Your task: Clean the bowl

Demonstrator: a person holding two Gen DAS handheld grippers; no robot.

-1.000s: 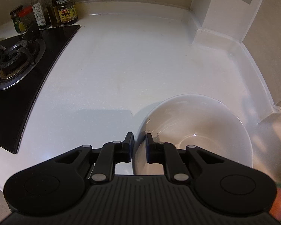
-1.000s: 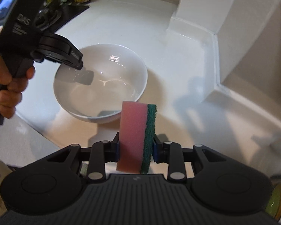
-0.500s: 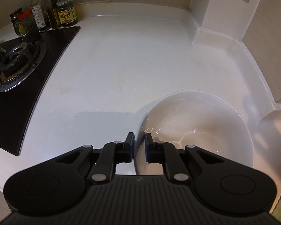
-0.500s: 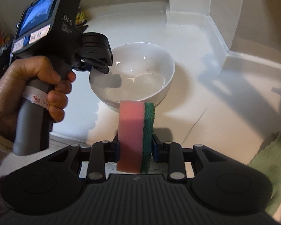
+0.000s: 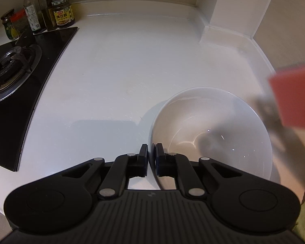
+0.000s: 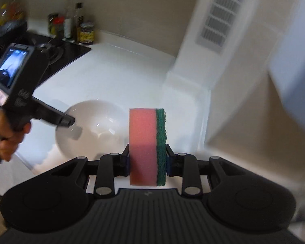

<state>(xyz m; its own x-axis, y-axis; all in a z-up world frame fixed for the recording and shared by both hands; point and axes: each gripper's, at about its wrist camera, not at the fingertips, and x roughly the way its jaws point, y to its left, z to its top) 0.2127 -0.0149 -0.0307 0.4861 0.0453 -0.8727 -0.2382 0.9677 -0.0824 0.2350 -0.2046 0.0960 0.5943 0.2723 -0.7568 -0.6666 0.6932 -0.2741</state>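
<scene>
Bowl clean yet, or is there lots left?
Done: the right gripper grips the pink-and-green sponge. In hand: the left gripper is closing on the white ceramic bowl's rim. Left: all the scrubbing; the sponge isn't in the bowl yet.

glossy white bowl (image 5: 229,109), porous foam sponge (image 6: 142,142)

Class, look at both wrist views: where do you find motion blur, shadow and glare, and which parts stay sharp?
Left wrist view: the pink sponge at the right edge is smeared by motion, its shadow falls into the bowl, small glints sit near the bowl's bottom, and the counter is sharp. Right wrist view: the wall vent and bottles are blurred, while the gripped sponge is crisp.
</scene>
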